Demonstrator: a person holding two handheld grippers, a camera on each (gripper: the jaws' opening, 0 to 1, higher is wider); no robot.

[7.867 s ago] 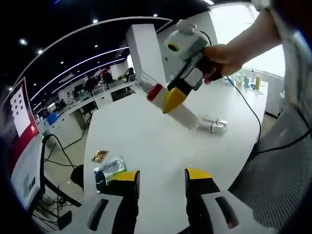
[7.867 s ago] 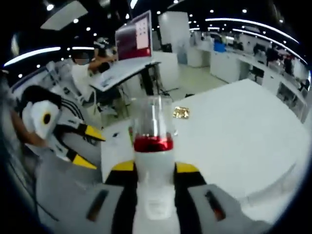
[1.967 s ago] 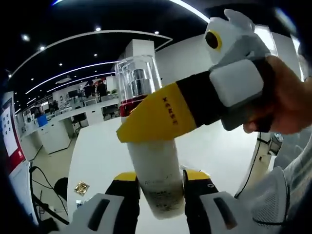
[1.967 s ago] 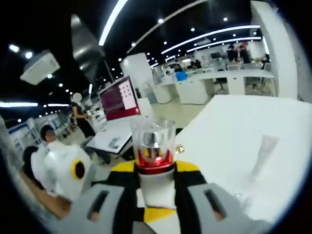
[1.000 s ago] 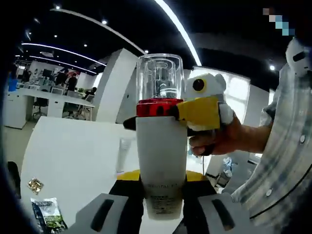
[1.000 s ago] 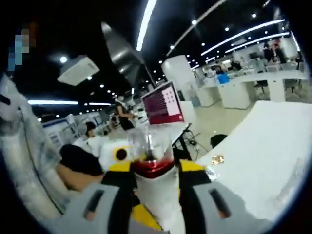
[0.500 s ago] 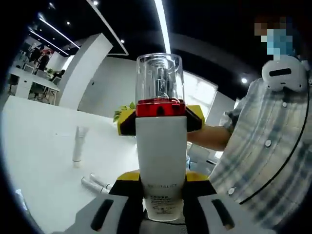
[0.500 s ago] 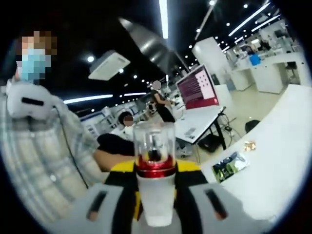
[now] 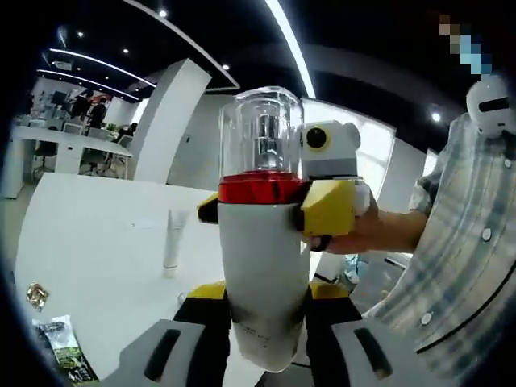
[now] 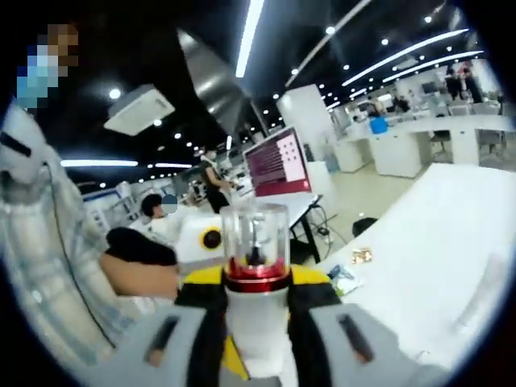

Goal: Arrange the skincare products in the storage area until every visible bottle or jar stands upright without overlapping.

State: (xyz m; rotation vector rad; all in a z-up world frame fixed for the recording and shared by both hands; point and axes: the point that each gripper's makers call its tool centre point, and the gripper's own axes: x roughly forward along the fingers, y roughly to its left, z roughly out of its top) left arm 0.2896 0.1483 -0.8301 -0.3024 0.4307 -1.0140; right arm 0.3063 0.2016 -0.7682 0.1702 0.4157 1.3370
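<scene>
A tall white plastic bottle with a red collar and a clear domed cap (image 9: 262, 242) is held upright in the air above the white desk (image 9: 105, 234), with both tools clamped on it at once. In the left gripper view, the left tool (image 9: 262, 302) is clenched on the lower body of the bottle, its yellow-tipped black jaws pressed against either side. The right tool (image 9: 266, 211) is seen in the same view coming in from the right, clenched on the bottle just below the red collar, one yellow jaw in front and the other behind. The hand (image 9: 363, 230) holding the right tool is visible beside it, with a plaid sleeve (image 9: 455, 242) further right.

In the right gripper view, the same bottle (image 10: 256, 298) stands between the right tool's (image 10: 256, 294) own jaws, which are closed against it just under the red collar. The yellow tip of the left tool (image 10: 232, 359) is seen low beside the bottle.

On the desk, in the left gripper view, a white squeeze tube (image 9: 172, 238) stands upright on its cap, well apart from the held bottle. A green and white sachet (image 9: 63, 351) and a small gold foil packet (image 9: 35, 295) lie flat near the desk's edge. In the right gripper view, the sachet (image 10: 345, 280) and gold packet (image 10: 360, 255) lie close together on the desk (image 10: 435, 234), and the tube (image 10: 480, 294) appears blurred at the right edge.
</scene>
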